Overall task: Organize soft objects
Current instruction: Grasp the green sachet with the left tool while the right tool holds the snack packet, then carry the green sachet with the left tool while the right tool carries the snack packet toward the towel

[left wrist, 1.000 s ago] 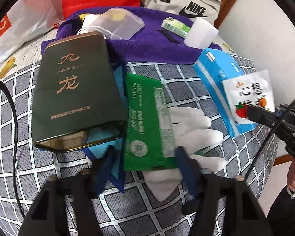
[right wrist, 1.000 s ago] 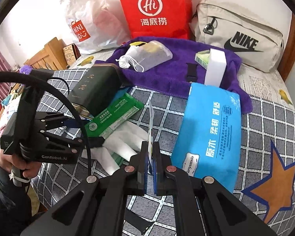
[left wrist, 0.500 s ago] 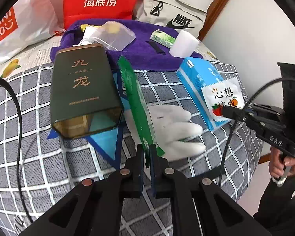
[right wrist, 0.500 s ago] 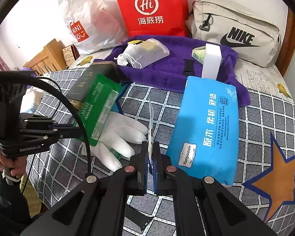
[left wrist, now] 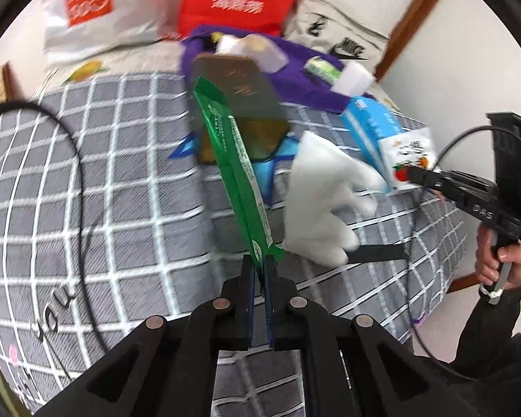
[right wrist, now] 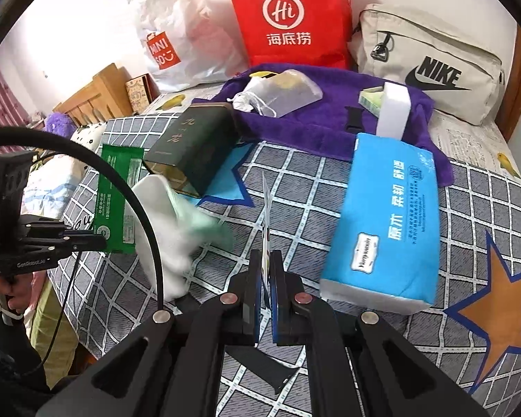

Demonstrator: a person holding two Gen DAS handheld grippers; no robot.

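Note:
My left gripper (left wrist: 259, 271) is shut on the bottom edge of a green flat packet (left wrist: 232, 163) and holds it upright above the checked bedspread; it also shows in the right wrist view (right wrist: 116, 201). A white glove (left wrist: 321, 205) lies just right of it, blurred in the right wrist view (right wrist: 170, 215). My right gripper (right wrist: 266, 267) is shut on a thin white wipes sachet (right wrist: 266, 205), seen edge-on; the sachet's printed face shows in the left wrist view (left wrist: 408, 160). A blue tissue pack (right wrist: 385, 222) lies to its right.
A dark green tea box (right wrist: 194, 146) lies on a blue star patch. Behind it a purple towel (right wrist: 330, 121) carries a clear pouch (right wrist: 281, 95), a white sponge (right wrist: 394, 111) and a small green pack. A red bag (right wrist: 288, 17), a white bag and a Nike bag (right wrist: 430, 66) stand at the back.
My left gripper closed on the green packet, lifted it off the glove and swung it left. The glove shifted. My right gripper kept hold of the sachet.

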